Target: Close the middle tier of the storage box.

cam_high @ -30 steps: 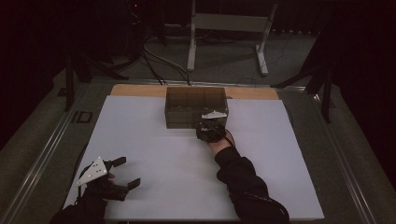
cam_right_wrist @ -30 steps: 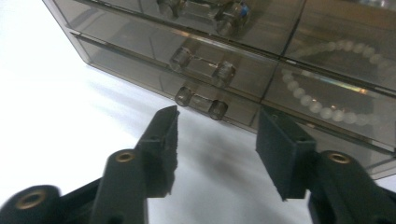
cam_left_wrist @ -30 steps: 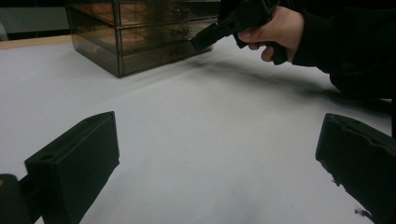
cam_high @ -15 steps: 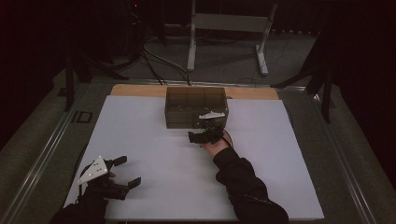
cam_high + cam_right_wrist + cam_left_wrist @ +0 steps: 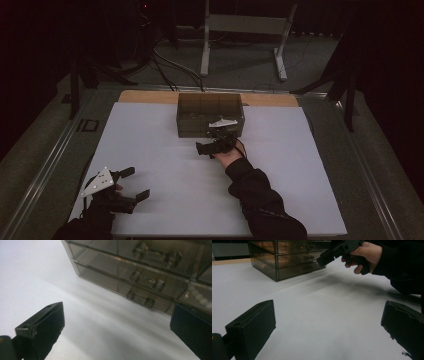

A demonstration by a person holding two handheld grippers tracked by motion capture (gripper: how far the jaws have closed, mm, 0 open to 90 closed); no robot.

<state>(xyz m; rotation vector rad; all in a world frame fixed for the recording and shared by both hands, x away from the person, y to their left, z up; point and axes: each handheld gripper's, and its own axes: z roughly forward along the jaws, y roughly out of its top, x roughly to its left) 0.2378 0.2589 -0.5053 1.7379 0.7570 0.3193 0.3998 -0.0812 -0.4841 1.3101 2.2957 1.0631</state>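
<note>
Facing right claw (image 5: pixel 207 148) — boxy, smoky-clear plastic drawer chest (image 5: pixel 210 114).

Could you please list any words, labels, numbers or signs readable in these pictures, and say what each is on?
None can be read: the smoky clear drawer box, the white table cover, the left tongs and the right tongs bear no legible writing.

White table cover (image 5: pixel 165 150); metal stand (image 5: pixel 242 30), cables (image 5: pixel 165 55) on floor behind.
</note>
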